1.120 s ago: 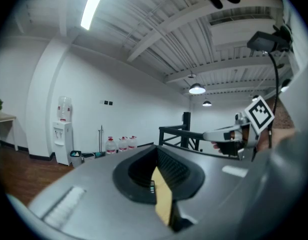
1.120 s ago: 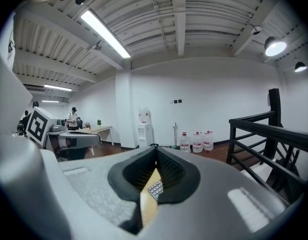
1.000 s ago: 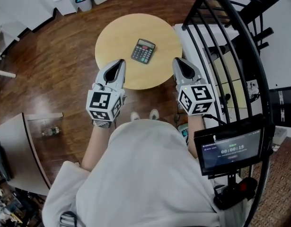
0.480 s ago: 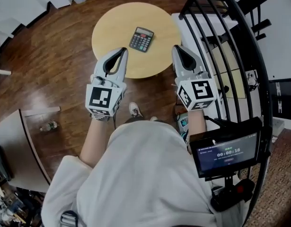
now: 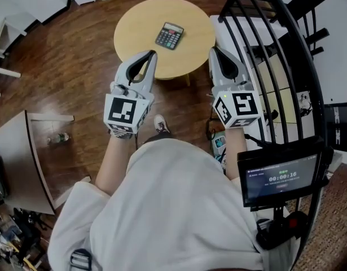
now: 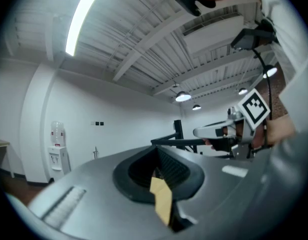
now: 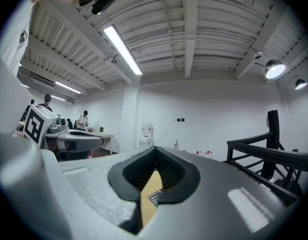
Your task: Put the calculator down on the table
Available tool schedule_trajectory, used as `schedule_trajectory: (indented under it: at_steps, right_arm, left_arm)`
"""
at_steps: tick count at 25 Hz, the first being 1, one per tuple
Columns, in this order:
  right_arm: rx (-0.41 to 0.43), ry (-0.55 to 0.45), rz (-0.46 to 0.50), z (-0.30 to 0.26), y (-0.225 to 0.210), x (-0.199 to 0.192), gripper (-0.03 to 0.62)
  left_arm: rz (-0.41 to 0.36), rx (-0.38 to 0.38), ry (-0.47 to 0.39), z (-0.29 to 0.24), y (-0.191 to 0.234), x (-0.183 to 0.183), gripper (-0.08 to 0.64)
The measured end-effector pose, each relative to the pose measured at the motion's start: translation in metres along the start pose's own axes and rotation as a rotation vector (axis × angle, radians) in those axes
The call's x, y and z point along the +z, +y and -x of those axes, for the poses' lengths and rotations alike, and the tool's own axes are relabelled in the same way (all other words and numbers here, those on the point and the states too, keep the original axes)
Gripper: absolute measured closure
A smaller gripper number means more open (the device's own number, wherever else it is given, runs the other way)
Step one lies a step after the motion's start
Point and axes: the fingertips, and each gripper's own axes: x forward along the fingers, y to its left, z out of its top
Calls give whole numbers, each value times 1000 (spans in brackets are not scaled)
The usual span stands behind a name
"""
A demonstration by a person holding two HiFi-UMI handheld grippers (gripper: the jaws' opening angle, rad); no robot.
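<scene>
A dark calculator (image 5: 170,36) lies flat on the round light-wood table (image 5: 134,33), near its middle. My left gripper (image 5: 152,54) hangs over the table's near edge, shut, nothing between its jaws. My right gripper (image 5: 213,50) is level with it at the table's right edge, also shut and empty. Both point level toward the table. In the right gripper view, a slice of tabletop and the calculator's corner (image 7: 155,198) show through the slit between the shut jaws (image 7: 155,156). The left gripper view shows only a sliver of tabletop (image 6: 162,200) between its shut jaws (image 6: 159,156).
A black metal railing (image 5: 275,44) curves along the right of the table. A grey desk corner (image 5: 26,162) stands at the left with a bottle (image 5: 56,139) on the wood floor beside it. A small screen (image 5: 277,176) hangs at my right side. My shoe (image 5: 161,125) is below the table.
Both grippers have moved forward toward the table and risen a little, staying shut. The calculator has not moved on the table.
</scene>
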Motion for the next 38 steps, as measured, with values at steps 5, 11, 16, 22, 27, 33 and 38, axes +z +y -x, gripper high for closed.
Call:
schedule_trajectory:
  at_steps: [5, 11, 16, 22, 27, 33, 38]
  right_arm:
    - [-2, -4, -14, 80, 13, 0, 589]
    - [60, -4, 1, 112, 8, -9, 589]
    - [76, 35, 25, 151, 13, -8, 590]
    - [111, 95, -10, 190, 45, -16, 591]
    - [106, 94, -34, 202, 62, -15, 591]
    - [51, 72, -26, 201, 69, 2, 591]
    - [21, 34, 9, 198, 75, 19, 591]
  left_arm:
    - [-44, -15, -7, 53, -73, 10, 554]
    - [62, 78, -17, 58, -91, -3, 555]
    - [61, 117, -37, 90, -120, 17, 555]
    - [79, 159, -22, 140, -145, 23, 555]
    - [114, 197, -32, 165, -139, 28, 555]
    - [23, 112, -34, 167, -138, 32, 555]
    - [20, 74, -37, 166, -131, 37, 554]
